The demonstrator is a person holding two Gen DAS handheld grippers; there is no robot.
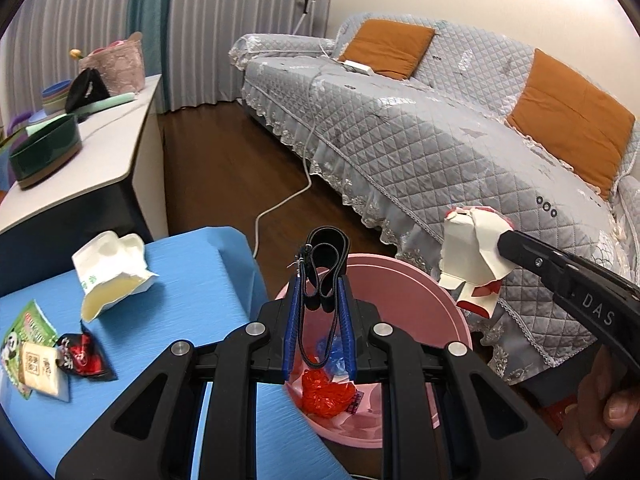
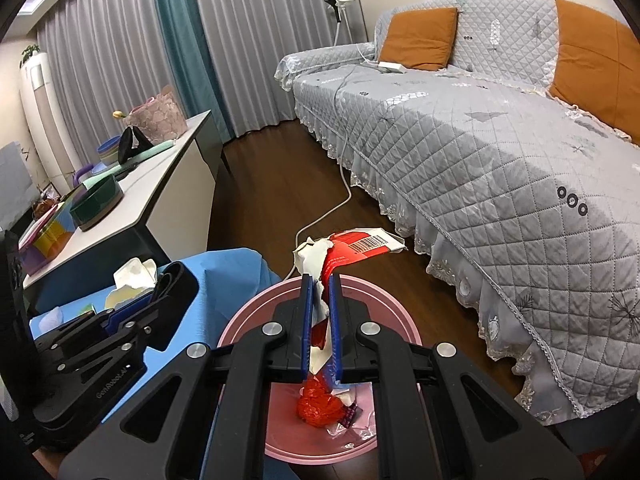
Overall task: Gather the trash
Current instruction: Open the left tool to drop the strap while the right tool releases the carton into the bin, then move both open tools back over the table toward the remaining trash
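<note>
Right wrist view: I'm holding my right gripper [image 2: 320, 280] clamped on the torn carton [image 2: 352, 250] over the pink bin [image 2: 244, 312]; left gripper [image 1: 319, 284] is pinching a black strap [image 1: 326, 252]. Probably best dropping both dead-center.

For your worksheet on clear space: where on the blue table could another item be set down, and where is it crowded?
The blue table is bare between the torn white carton and the round pink bin, down to the left gripper. Its left edge is crowded: the green panda packet, beige sachet and black-and-red wrapper overlap there.
</note>
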